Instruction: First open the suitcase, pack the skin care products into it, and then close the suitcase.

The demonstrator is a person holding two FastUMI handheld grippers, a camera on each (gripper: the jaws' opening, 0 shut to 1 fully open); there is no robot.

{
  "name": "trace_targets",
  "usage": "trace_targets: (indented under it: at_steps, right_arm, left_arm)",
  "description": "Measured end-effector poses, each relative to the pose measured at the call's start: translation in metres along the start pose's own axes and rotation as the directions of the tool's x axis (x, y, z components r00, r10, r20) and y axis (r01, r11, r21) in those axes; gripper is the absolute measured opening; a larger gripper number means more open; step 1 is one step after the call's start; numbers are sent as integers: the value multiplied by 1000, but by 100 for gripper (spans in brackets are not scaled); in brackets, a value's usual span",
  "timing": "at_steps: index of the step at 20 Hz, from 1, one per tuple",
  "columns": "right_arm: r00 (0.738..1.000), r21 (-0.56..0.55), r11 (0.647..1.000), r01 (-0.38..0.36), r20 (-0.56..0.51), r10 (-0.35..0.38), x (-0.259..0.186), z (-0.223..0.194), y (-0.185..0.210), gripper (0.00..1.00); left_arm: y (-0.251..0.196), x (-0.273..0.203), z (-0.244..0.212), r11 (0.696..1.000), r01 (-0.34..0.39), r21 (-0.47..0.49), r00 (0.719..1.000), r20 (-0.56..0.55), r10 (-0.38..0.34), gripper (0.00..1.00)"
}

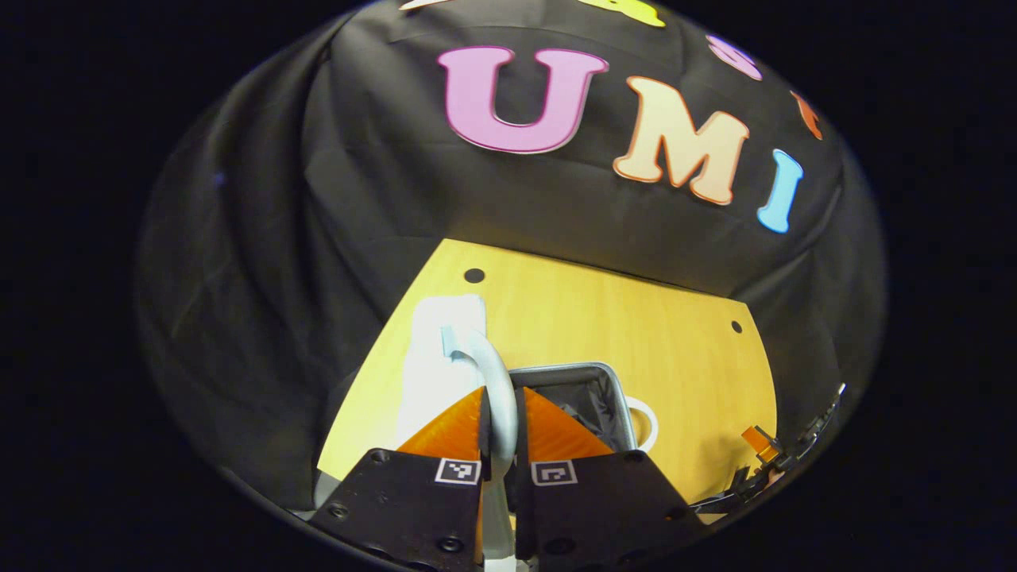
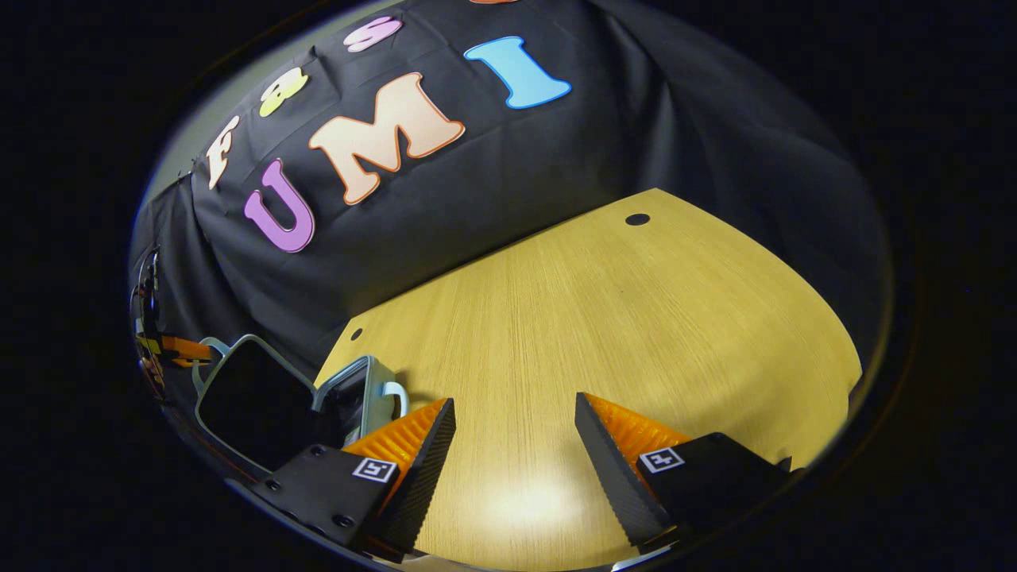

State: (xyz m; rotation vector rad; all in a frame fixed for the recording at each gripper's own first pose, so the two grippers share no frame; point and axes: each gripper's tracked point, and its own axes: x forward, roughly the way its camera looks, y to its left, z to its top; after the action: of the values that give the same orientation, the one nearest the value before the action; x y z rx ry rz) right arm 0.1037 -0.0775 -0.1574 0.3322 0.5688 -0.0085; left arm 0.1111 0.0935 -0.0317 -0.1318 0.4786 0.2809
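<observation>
Left gripper view: L gripper pinching pale handle of suitcase, lid raised. Right gripper view: R gripper spread, beside suitcase, over table. Risk: handle slipping, lid dropping.

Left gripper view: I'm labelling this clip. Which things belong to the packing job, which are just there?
Job: open suitcase, its handle, left hand-held gripper clamped on it, right hand-held gripper open.
Just there: wooden table, black cloth wall.
</observation>
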Motion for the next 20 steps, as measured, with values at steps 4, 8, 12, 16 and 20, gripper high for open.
trace_targets:
  at_steps: [4,8,12,16,20]
  right_arm:
    - [999,15,999,30,12,-30,-10,6,-20,94]
    - [998,37,997,63,24,-64,-22,5,-39,94]
    - [995,55,994,98,29,-100,-34,2,-56,94]
    - [989,58,988,141,34,-143,-44,1,-74,95]
    - [985,61,985,165,50,-168,-50,9,-83,94]
  left_arm:
    - [-39,16,-1,994,103,22,995,-19,-103,9]
    - [-92,30,-14,964,265,9,961,-86,-263,10]
    - [-144,49,-36,923,380,-52,907,-176,-383,10]
    - [-186,80,-76,901,429,-67,857,-286,-429,10]
    - [-213,113,-119,903,418,-100,809,-412,-420,10]
